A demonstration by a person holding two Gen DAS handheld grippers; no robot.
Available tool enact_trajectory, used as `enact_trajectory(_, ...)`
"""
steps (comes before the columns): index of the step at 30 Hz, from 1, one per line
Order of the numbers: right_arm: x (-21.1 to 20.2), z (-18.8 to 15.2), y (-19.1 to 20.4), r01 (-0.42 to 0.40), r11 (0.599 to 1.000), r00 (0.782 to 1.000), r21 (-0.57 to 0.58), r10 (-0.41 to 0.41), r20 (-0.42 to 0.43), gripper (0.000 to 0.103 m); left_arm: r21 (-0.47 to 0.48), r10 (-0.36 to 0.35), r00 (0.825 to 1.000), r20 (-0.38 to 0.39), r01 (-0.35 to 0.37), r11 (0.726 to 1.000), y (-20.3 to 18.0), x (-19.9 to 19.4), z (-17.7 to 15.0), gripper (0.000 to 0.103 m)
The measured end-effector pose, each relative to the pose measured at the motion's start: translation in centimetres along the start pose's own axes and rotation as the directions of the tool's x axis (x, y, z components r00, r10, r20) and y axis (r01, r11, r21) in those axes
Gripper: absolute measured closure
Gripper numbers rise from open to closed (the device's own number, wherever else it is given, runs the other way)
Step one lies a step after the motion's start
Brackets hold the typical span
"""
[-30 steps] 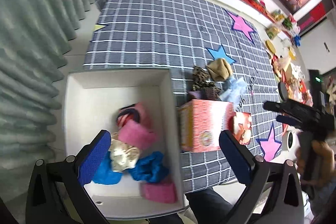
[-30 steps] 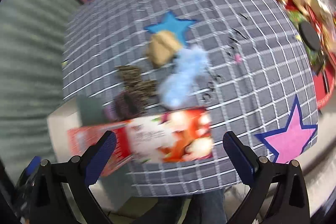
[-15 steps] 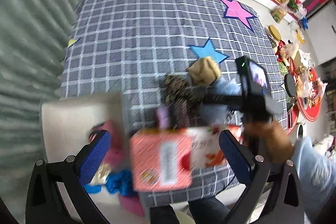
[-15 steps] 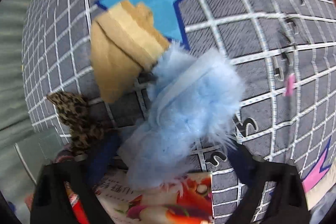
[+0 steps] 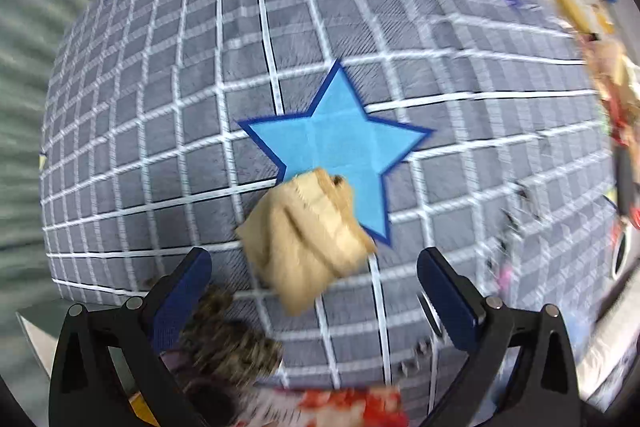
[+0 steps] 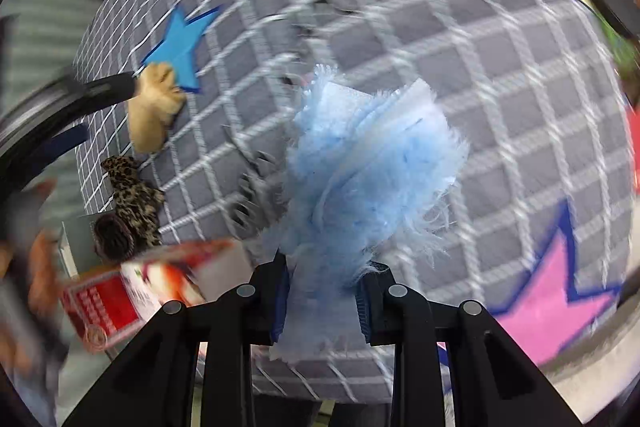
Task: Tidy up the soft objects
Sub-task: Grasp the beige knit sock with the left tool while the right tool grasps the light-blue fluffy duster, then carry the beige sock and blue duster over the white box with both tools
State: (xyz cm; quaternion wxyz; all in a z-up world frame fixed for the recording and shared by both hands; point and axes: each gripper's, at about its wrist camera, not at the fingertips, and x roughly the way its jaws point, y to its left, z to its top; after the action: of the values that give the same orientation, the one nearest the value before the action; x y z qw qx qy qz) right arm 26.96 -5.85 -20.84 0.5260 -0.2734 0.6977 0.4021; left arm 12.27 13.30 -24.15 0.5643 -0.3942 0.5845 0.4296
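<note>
A tan folded cloth (image 5: pixel 304 243) lies on the checked tablecloth (image 5: pixel 160 107) at the lower tip of a blue star (image 5: pixel 336 139). My left gripper (image 5: pixel 316 291) is open just above it, its pads standing either side of the cloth's near end without touching. In the right wrist view one of the left gripper's fingers (image 6: pixel 108 89) reaches the tan cloth (image 6: pixel 156 111). My right gripper (image 6: pixel 324 291) is shut on a fluffy light-blue cloth (image 6: pixel 372 163), which bunches up ahead of the jaws. A leopard-print cloth (image 6: pixel 136 195) and a dark knitted piece (image 6: pixel 114 237) lie nearby.
A red printed carton (image 6: pixel 120 299) stands at the table's near edge, beside the corner of a white box (image 6: pixel 70 247). The leopard-print cloth (image 5: pixel 228 339) sits just under my left finger. Pink stars (image 6: pixel 552 287) mark the tablecloth. Clutter lines the floor to the right.
My left gripper left the white box and came down over the tan cloth. My right gripper, open around the light-blue cloth half a second ago, has shut on it.
</note>
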Motion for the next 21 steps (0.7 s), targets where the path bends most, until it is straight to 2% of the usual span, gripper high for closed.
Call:
enact_trajectory(5, -1.0, -1.3, -4.3, -0.033, 0.997, 0.999, 0.076, 0.033, 0.005, 0.074, -0.041, -0.001, 0.999, -0.053, -0.001, 0.999, 0.0, 3.6, 0.6, 0.000)
enact_trajectory(8, -1.3, -1.6, -5.3, -0.052, 0.994, 0.999, 0.101, 0.051, 0.017, 0.074, -0.100, -0.053, 0.996, -0.064, 0.047, 0.994, 0.8, 4.3, 0.5, 0.000)
enact_trajectory(11, -2.3, -2.0, -5.7, -0.083, 0.987, 0.996, 0.135, 0.078, 0.041, 0.074, -0.097, -0.055, 0.995, -0.083, 0.047, 0.994, 1.0, 4.4, 0.6, 0.000)
enact_trajectory(13, -3.1, -2.1, -5.9, -0.093, 0.986, 0.995, 0.140, 0.088, 0.045, 0.074, -0.079, -0.059, 0.990, -0.124, 0.049, 0.996, 0.6, 4.7, 1.2, 0.001)
enact_trajectory(15, -3.7, -2.4, -6.0, -0.092, 0.987, 0.995, 0.133, 0.087, 0.046, 0.074, -0.064, -0.053, 0.991, -0.121, 0.045, 0.997, 0.8, 4.5, 1.4, 0.011)
enact_trajectory(16, -4.1, -2.6, -6.0, -0.089, 0.988, 0.995, 0.129, 0.083, 0.049, 0.074, -0.058, -0.044, 0.994, -0.105, 0.039, 0.998, 0.3, 4.3, 2.0, 0.029)
enact_trajectory(17, -4.1, -2.8, -5.8, -0.086, 0.988, 0.995, 0.125, 0.079, 0.055, 0.074, -0.033, -0.031, 0.996, -0.082, 0.029, 0.999, 0.0, 3.5, 2.1, 0.054)
enact_trajectory(18, -4.5, -3.0, -5.7, -0.079, 0.989, 0.995, 0.121, 0.072, 0.066, 0.074, 0.001, -0.030, 0.997, -0.076, 0.030, 1.000, -0.3, 3.0, 1.9, 0.065)
enact_trajectory(19, -4.5, -3.1, -5.5, -0.076, 0.990, 0.995, 0.119, 0.067, 0.074, 0.074, 0.030, -0.051, 0.996, -0.077, 0.054, 0.998, -0.6, 2.6, 1.7, 0.071)
enact_trajectory(20, -4.7, -3.3, -5.2, -0.070, 0.991, 0.994, 0.117, 0.060, 0.090, 0.074, 0.055, -0.105, 0.991, -0.080, 0.110, 0.992, -0.9, 2.0, 1.3, 0.072)
enact_trajectory(21, -4.9, -3.5, -5.0, -0.064, 0.992, 0.993, 0.113, 0.052, 0.103, 0.074, 0.073, -0.131, 0.989, -0.071, 0.137, 0.988, -1.1, 1.2, 0.9, 0.072)
